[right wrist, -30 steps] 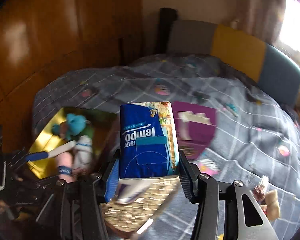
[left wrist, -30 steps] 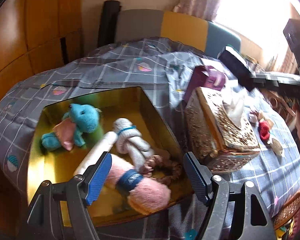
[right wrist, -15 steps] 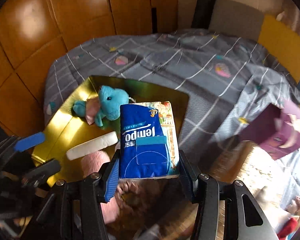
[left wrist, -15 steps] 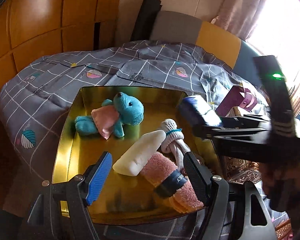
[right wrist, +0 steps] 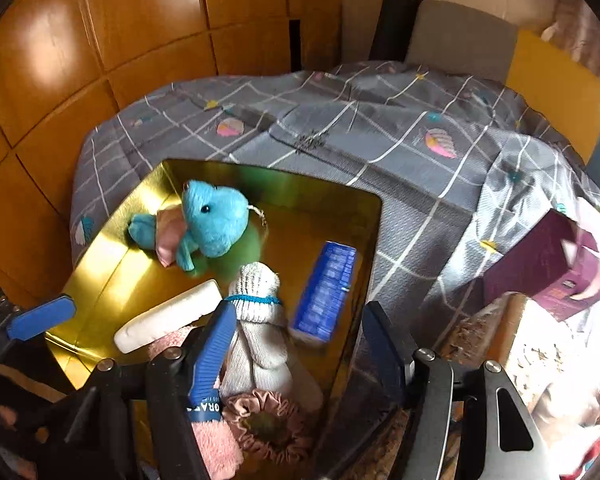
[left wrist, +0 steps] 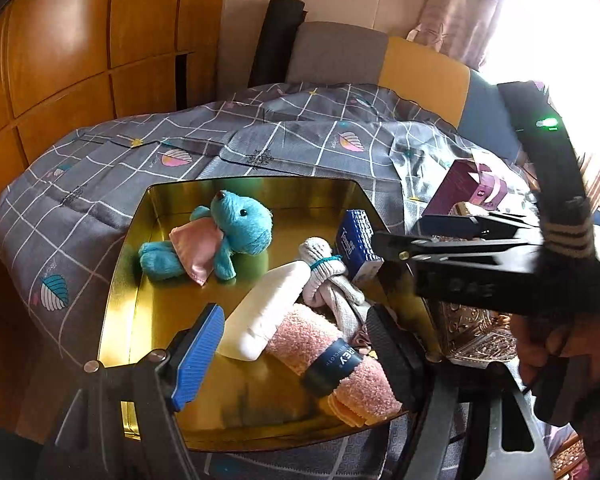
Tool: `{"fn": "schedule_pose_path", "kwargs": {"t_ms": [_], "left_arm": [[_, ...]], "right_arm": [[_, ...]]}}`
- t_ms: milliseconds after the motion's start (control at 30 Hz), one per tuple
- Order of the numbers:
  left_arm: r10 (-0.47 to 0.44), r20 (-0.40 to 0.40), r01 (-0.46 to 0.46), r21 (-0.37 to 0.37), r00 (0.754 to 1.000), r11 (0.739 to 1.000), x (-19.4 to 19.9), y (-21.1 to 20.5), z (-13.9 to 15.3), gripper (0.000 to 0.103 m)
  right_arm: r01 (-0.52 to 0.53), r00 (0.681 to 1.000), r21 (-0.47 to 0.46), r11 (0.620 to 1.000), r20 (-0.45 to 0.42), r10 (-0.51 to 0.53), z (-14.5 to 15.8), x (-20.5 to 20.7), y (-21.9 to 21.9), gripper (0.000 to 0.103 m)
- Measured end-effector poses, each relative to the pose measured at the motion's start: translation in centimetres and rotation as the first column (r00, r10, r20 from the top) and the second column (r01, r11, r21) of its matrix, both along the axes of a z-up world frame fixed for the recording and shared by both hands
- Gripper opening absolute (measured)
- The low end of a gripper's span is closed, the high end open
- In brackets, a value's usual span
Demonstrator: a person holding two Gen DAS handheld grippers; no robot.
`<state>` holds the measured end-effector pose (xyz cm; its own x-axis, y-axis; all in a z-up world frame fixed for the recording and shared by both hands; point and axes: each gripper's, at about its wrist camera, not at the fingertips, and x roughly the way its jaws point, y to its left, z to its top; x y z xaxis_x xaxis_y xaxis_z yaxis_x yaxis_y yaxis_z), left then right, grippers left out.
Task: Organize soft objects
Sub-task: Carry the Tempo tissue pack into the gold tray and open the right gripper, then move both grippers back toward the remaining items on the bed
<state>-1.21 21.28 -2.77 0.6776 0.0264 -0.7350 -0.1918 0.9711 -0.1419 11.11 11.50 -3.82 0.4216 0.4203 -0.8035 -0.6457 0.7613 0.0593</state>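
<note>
A: Right gripper (right wrist: 296, 340): its fingers stand apart with nothing between them, poised above the right-hand side of the gold tray (right wrist: 100, 248). Left gripper (left wrist: 296, 344): likewise spread wide and empty, over the tray's near edge.

B: And the blue tissue pack (right wrist: 324, 292)?

A: It lies inside the tray against the right wall, standing on its long edge and leaning, just beside the knotted white sock (right wrist: 260, 320). In the left wrist view the tissue pack (left wrist: 356, 244) sits at the same wall, partly hidden by the right gripper's body.

B: The other contents of the tray?

A: A blue plush toy (left wrist: 220, 236) with a pink cloth lies toward the far left corner. A white oblong pad (left wrist: 264, 308) lies across the middle, its near end resting on a rolled pink towel (left wrist: 336, 364) with a dark band, at the near edge. A pink scrunchie (right wrist: 268, 424) sits at the near right corner, touching the sock.

B: What carries the tray?

A: A bed under a grey checked cover (right wrist: 380, 136). To the right of the tray, on the cover, stand a purple box (right wrist: 548, 264) and an ornate tissue box (left wrist: 476, 332).
</note>
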Motion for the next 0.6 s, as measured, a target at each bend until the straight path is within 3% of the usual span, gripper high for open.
{"fn": "schedule_pose_path", "kwargs": {"t_ms": [600], "left_arm": [[-0.078, 0.042, 0.076, 0.050, 0.996, 0.996, -0.5, -3.1, 2.0, 0.075]], "right_arm": [[0.126, 0.971, 0.109, 0.986, 0.190, -0.146, 5.1, -4.4, -9.7, 0.075]]}}
